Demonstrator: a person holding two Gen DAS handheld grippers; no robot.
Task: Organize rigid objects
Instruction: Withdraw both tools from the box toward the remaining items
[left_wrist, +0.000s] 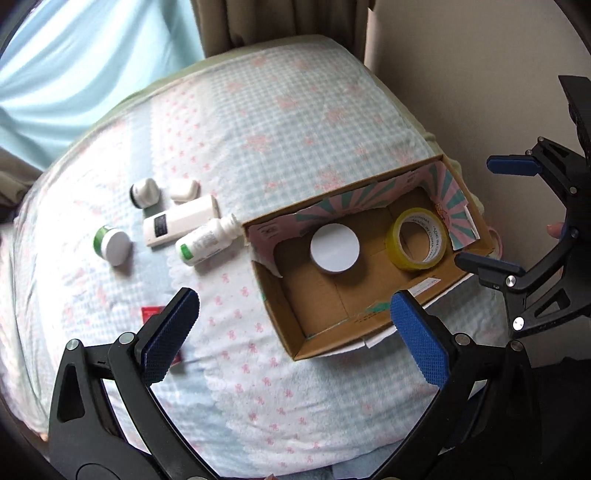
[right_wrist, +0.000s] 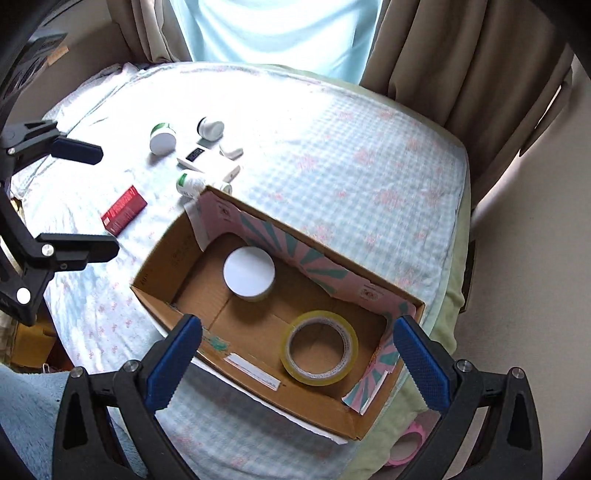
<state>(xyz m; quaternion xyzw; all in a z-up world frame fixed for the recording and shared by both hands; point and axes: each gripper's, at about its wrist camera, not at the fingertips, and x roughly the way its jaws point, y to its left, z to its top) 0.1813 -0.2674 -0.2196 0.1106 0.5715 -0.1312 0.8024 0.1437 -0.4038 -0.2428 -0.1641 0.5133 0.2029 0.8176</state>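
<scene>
One cardboard box (right_wrist: 177, 258) is seen on the bed cover (right_wrist: 351, 155), holding two things: one white round lid (right_wrist: 249, 273) at its far-left end and one tape roll (right_wrist: 319, 347) lying flat at its near-right end. Left of the box, five white containers are counted, the white bottle (left_wrist: 207, 240) lying down with its long axis pointed at the box corner, plus one red box (right_wrist: 123, 210). Both the left gripper (left_wrist: 295, 332) and the right gripper (right_wrist: 299, 362) are held wide open, with nothing gripped.

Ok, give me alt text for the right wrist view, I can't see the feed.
An open cardboard box on a bed holds a white-lidded jar and a tape roll; the open right gripper hovers over it, empty.
</scene>
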